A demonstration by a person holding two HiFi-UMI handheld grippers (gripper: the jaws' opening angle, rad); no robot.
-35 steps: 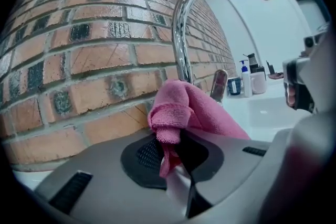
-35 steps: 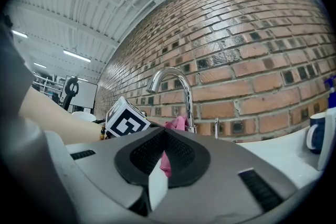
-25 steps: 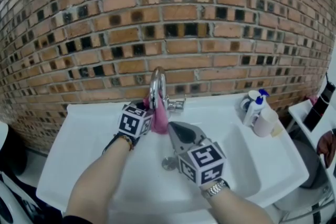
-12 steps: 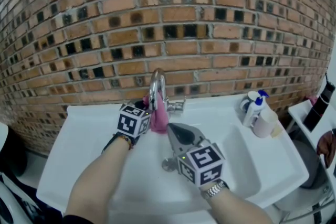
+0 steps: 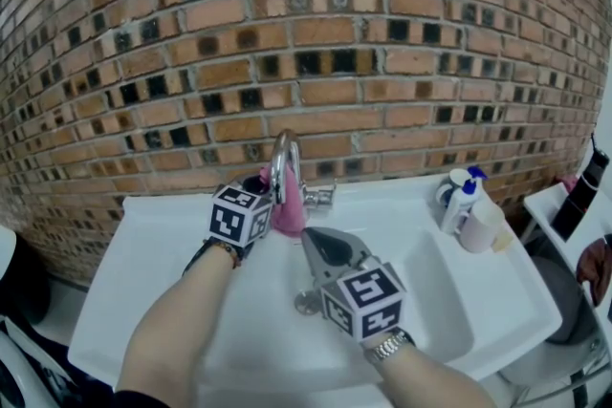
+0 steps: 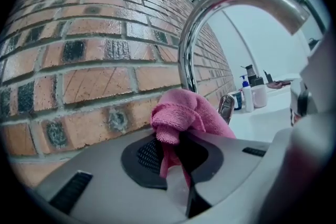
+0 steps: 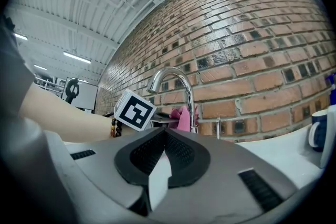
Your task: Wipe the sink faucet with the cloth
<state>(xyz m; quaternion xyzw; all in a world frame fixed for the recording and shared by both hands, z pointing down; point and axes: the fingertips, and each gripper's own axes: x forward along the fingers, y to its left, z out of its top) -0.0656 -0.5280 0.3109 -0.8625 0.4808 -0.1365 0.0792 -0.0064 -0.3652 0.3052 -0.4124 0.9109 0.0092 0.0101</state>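
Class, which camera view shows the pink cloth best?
The left gripper view: the pink cloth fills the centre, pinched in the left tool. The head view shows it partly behind the faucet; the right gripper view, small and far.

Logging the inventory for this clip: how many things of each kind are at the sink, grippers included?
Faucet: 1
Pink cloth: 1
Grippers: 2 (left gripper, right gripper)
Containers: 3 (mug, pump bottle, white cup)
Total: 7
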